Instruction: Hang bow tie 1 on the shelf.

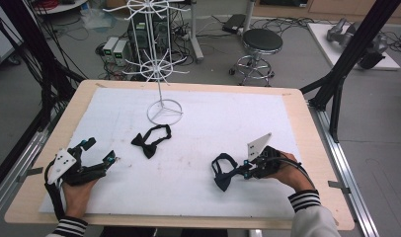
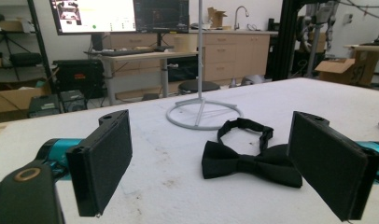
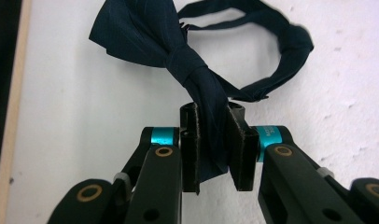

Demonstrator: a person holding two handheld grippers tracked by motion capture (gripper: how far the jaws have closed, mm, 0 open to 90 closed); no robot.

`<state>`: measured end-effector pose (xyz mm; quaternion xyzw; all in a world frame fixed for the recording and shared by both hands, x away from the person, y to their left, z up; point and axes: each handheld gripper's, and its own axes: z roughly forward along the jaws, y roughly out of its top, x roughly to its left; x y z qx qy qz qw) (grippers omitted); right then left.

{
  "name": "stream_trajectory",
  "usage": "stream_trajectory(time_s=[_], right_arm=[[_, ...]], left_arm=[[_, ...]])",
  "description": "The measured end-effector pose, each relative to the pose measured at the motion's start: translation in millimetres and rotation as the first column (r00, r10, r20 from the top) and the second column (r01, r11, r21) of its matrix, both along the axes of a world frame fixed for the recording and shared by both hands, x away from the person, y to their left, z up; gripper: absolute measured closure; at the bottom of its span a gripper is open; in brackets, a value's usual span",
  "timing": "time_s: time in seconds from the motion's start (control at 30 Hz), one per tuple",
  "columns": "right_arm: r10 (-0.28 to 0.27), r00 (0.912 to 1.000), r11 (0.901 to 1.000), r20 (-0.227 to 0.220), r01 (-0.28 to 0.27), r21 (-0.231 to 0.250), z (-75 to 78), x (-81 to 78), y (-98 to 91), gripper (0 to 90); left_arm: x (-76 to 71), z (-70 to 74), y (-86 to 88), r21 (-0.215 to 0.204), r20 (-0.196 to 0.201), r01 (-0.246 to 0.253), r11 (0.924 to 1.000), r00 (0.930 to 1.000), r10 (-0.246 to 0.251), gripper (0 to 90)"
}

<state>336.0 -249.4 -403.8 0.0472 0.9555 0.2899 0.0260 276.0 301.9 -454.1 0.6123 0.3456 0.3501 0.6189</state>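
Note:
A dark navy bow tie [image 1: 221, 174] lies on the white mat [image 1: 198, 128] at the front right. My right gripper [image 1: 244, 170] is shut on one wing of the navy bow tie [image 3: 131, 32]; the pads [image 3: 241, 149] pinch the cloth, and its knot and strap loop lie just beyond my right gripper [image 3: 214, 135]. A black bow tie [image 1: 150, 143] rests near the mat's middle. My left gripper [image 1: 100, 150] stands open at the front left, apart from it. In the left gripper view the black bow tie [image 2: 250, 163] lies past the wide-set jaws of my left gripper [image 2: 213, 140].
A white wire display stand [image 1: 159, 69] rises from a ring base [image 1: 165, 112] at the back middle of the mat; its base [image 2: 204, 114] sits behind the black bow tie. The wooden table edge [image 1: 307, 128] frames the mat. A stool [image 1: 260, 42] stands beyond the table.

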Motion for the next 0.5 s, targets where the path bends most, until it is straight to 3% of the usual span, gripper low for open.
stream_trajectory(time_s=[0.3, 0.5], right_arm=[[-0.041, 0.9989, 0.9956, 0.021, 0.039, 0.085, 7.9, 2.0, -4.5, 77.4], [-0.064, 0.9971, 0.9854, 0.042, 0.056, 0.161, 15.6, 1.8, -3.3, 77.3]], left_arm=[[5.0, 16.1, -2.5, 0.041, -0.005, 0.092, 0.9949, 0.9958, -0.092, 14.4], [11.8, 30.2, -3.1, 0.071, -0.016, 0.150, 0.9862, 0.9887, -0.149, 14.4]])
